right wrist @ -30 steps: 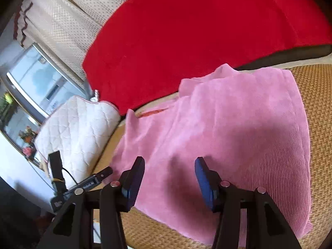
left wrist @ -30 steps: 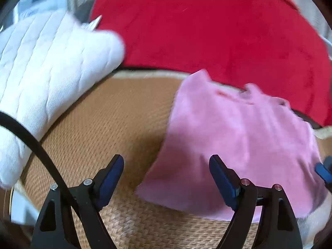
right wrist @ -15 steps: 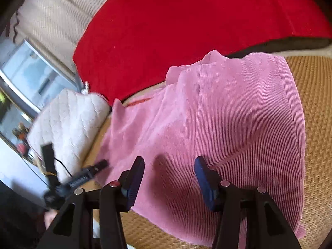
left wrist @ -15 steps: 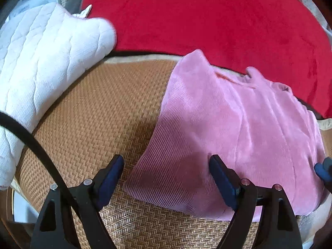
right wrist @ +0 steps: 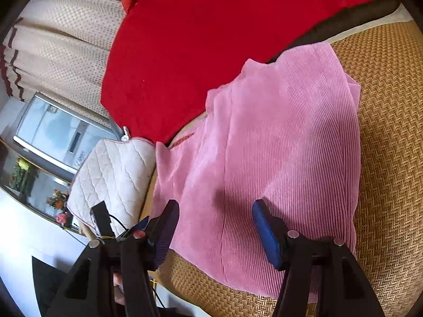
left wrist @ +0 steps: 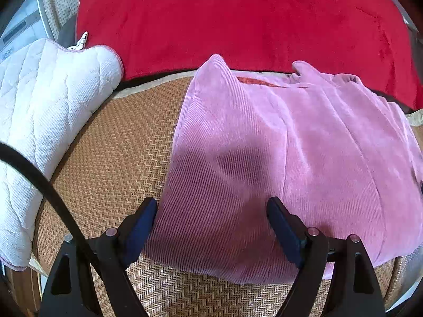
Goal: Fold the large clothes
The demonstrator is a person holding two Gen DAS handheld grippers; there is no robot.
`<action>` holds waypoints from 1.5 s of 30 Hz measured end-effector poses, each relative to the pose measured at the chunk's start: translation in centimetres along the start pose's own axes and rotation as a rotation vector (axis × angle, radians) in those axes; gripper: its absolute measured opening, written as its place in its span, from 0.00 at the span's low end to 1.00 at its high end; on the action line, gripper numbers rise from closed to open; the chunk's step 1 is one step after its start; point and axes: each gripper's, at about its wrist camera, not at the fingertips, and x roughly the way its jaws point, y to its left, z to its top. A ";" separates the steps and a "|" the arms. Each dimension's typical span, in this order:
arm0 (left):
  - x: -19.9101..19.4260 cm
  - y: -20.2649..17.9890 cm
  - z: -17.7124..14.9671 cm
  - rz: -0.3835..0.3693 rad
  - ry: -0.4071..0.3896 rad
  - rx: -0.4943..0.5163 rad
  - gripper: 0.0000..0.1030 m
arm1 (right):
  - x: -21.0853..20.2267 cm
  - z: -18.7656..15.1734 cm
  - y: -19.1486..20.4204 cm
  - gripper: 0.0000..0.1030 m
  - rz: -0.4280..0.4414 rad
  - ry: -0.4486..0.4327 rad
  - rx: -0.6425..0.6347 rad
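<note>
A pink ribbed garment point(left wrist: 277, 142) lies folded on a woven brown mat point(left wrist: 111, 153); it also shows in the right wrist view point(right wrist: 277, 145). My left gripper point(left wrist: 211, 224) is open, its jaws wide apart just above the garment's near left part. My right gripper point(right wrist: 215, 227) is open too, hovering over the garment's near edge. Neither holds anything. The left gripper's body point(right wrist: 103, 222) shows at the lower left of the right wrist view.
A red blanket point(left wrist: 238, 21) covers the back behind the mat. A white quilted cushion point(left wrist: 45, 121) lies at the left, also in the right wrist view point(right wrist: 113, 182). A curtain point(right wrist: 66, 52) and a window point(right wrist: 60, 137) are at the far left.
Both grippers moved closer to the pink garment, which now fills more of each view. The left one shifted right over its left edge. Both stayed open.
</note>
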 end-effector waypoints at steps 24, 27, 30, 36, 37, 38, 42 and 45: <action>1.9 -6.4 1.6 -0.178 -0.026 0.103 0.83 | -1.7 2.7 -10.5 0.75 0.034 -0.004 0.331; 2.3 -6.2 2.2 -0.181 -0.027 0.095 0.83 | 0.0 3.2 -9.8 0.75 0.086 -0.007 0.291; 1.6 -5.5 2.7 -0.124 -0.063 0.077 0.83 | 1.7 3.7 -9.3 0.76 0.125 -0.010 0.265; 2.2 -1.1 3.7 0.142 -0.088 -0.035 0.83 | 3.5 4.1 -8.2 0.45 0.039 -0.019 0.183; 3.2 -0.6 3.6 0.165 -0.045 -0.033 0.83 | 3.7 4.0 -8.5 0.37 0.018 -0.018 0.195; 4.0 -0.6 3.2 0.159 -0.011 -0.025 0.83 | 3.3 3.9 -8.7 0.35 0.023 -0.023 0.205; 4.3 0.1 3.5 0.126 0.002 -0.038 0.84 | 2.7 3.9 -5.7 0.26 -0.011 -0.070 0.133; 3.2 2.6 3.8 0.090 -0.013 -0.148 0.84 | 2.1 4.0 -1.7 0.22 -0.012 -0.107 0.052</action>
